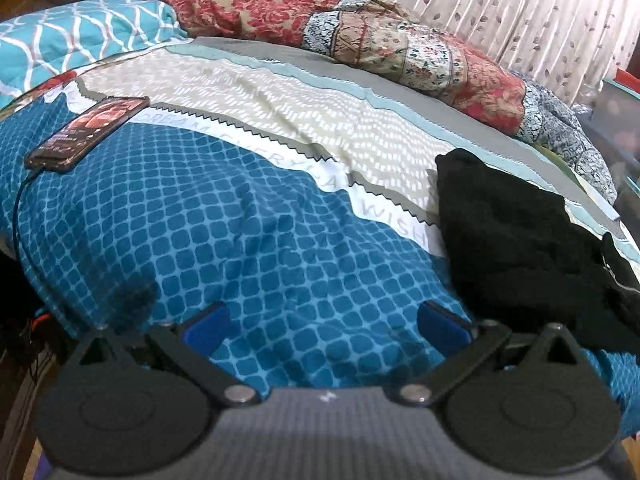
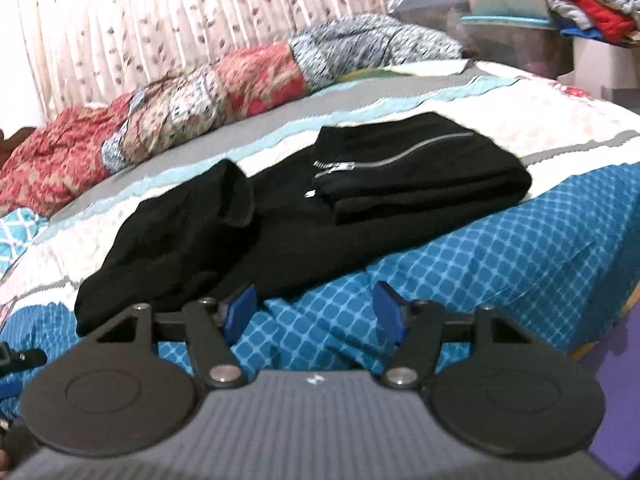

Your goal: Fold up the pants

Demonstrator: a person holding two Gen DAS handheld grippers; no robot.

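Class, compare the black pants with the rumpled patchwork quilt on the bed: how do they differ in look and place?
The black pants are plain dark with a silver zipper; the patchwork quilt is red, cream and blue with floral prints. The pants lie fairly flat, partly folded, near the grippers; the quilt is bunched in a ridge along the far side by the curtain. Both rest on the bedspread.

We see matt black cloth pants (image 2: pixel 280 216) with a shiny metal zipper (image 2: pixel 400 154), lying on a soft printed bedspread (image 1: pixel 240 248) at 12 o'clock.
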